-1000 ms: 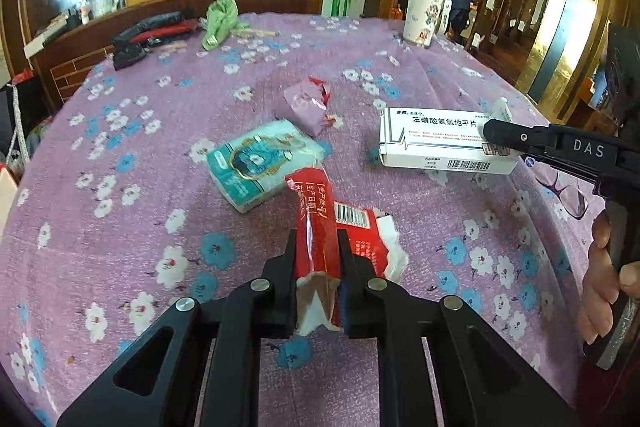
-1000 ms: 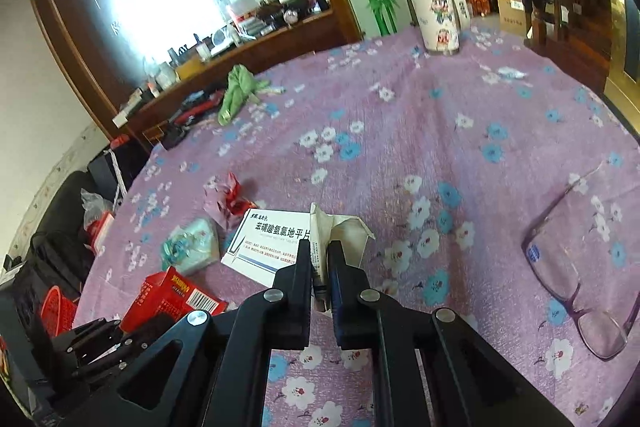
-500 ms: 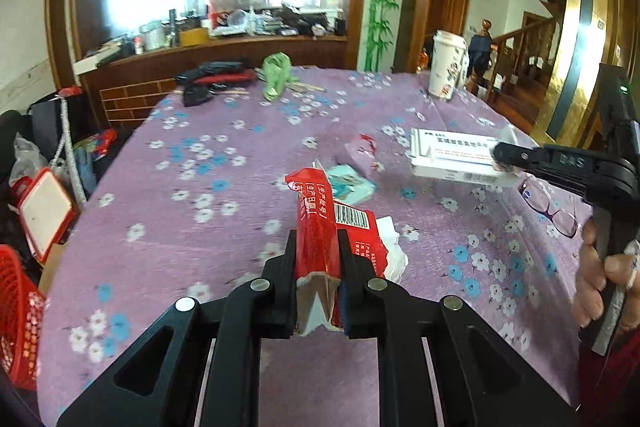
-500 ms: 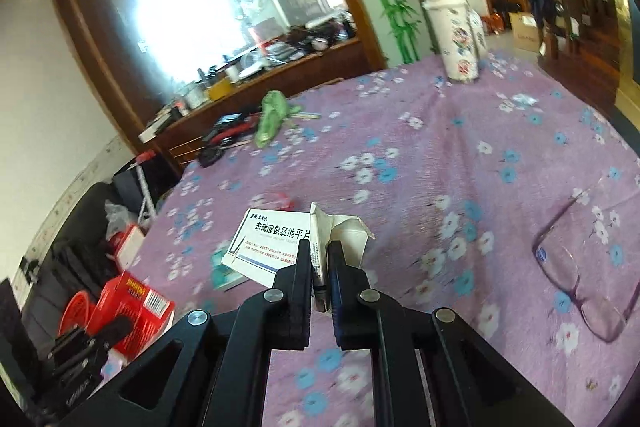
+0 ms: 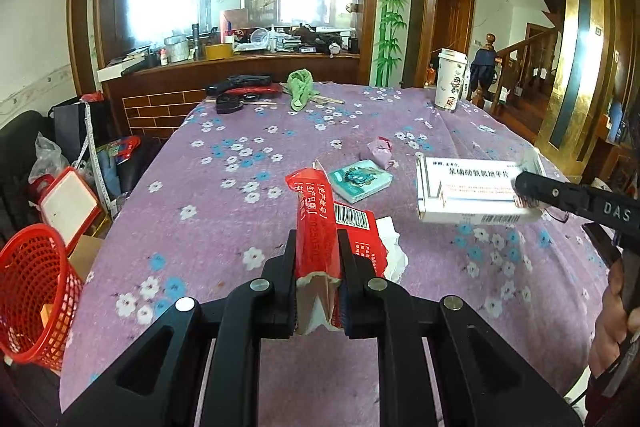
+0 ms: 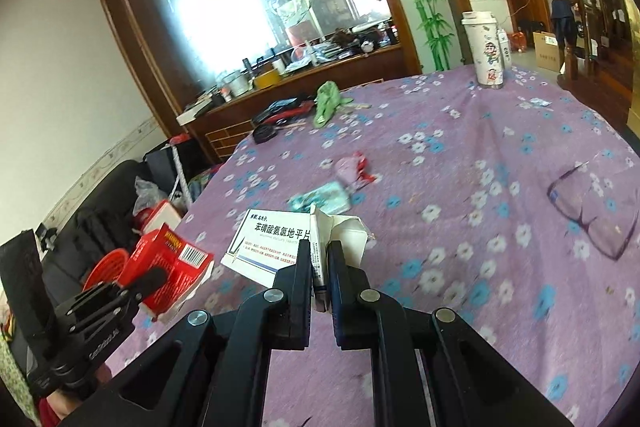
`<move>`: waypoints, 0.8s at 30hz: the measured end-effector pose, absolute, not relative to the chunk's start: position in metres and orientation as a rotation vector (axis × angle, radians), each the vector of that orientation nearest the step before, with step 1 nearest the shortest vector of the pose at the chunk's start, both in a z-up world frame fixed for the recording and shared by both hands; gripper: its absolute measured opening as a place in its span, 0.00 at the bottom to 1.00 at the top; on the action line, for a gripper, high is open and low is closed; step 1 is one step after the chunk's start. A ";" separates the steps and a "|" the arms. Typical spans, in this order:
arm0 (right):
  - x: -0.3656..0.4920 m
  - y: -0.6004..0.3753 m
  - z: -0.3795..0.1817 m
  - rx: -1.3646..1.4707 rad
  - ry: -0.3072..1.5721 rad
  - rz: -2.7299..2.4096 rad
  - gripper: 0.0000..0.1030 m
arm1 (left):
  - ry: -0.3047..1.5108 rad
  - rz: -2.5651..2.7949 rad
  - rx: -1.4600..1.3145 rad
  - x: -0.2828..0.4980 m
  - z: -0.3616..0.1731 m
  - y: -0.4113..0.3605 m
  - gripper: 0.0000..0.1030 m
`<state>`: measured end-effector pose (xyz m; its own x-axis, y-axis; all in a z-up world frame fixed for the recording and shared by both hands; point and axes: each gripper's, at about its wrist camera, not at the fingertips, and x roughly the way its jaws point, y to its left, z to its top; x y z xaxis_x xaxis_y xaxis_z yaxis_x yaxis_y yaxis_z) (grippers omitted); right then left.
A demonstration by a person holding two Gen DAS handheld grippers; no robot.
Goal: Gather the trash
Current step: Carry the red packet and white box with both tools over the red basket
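my left tongs (image 5: 318, 251) are clamped on a torn red carton (image 5: 320, 223), lifted above the purple flowered table (image 5: 240, 211). my right tongs (image 6: 320, 259) pinch the open flap of a white medicine box (image 6: 268, 239), also off the cloth; from the left camera that box (image 5: 468, 191) hangs at three o'clock with the black tong tip across its right end. beyond the red carton, at about one o'clock on the table, lies a teal tissue pack (image 5: 360, 179), and just past it a crumpled pink wrapper (image 5: 380, 151). a pair of glasses (image 6: 588, 211) rests at three o'clock in the right view. a red basket (image 5: 32, 295) stands on the floor at nine o'clock. far off at twelve sit a green cloth (image 5: 300, 91) and a tall white cup (image 5: 450, 83).
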<state>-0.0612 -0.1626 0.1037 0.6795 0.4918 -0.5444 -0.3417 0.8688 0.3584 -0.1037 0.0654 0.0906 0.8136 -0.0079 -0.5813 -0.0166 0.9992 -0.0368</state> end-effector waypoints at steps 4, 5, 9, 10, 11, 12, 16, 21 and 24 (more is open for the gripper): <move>-0.072 -0.151 0.105 0.211 0.677 0.478 0.08 | 0.615 0.008 -0.049 -0.113 0.090 0.074 0.14; -0.074 -0.149 0.105 0.208 0.677 0.479 0.08 | 0.616 0.013 -0.051 -0.114 0.089 0.077 0.14; -0.077 -0.136 0.104 0.194 0.686 0.493 0.08 | 0.623 0.050 -0.049 -0.119 0.084 0.089 0.14; -0.078 -0.131 0.104 0.186 0.688 0.496 0.08 | 0.625 0.053 -0.053 -0.120 0.083 0.092 0.14; -0.079 -0.128 0.104 0.181 0.689 0.499 0.08 | 0.627 0.057 -0.059 -0.121 0.082 0.096 0.15; -0.079 -0.125 0.104 0.176 0.691 0.504 0.08 | 0.627 0.061 -0.062 -0.122 0.081 0.099 0.15; -0.080 -0.111 0.107 0.153 0.691 0.521 0.08 | 0.620 0.085 -0.083 -0.127 0.081 0.117 0.15; -0.081 -0.094 0.110 0.129 0.689 0.538 0.08 | 0.611 0.101 -0.106 -0.132 0.083 0.134 0.15; -0.080 -0.082 0.111 0.114 0.697 0.550 0.08 | 0.603 0.108 -0.118 -0.134 0.084 0.143 0.15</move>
<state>-0.0804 -0.0821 0.1107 0.6313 0.5164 -0.5785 -0.4424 0.8525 0.2783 -0.1339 0.1425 0.0840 0.8181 0.0663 -0.5712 -0.1352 0.9877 -0.0790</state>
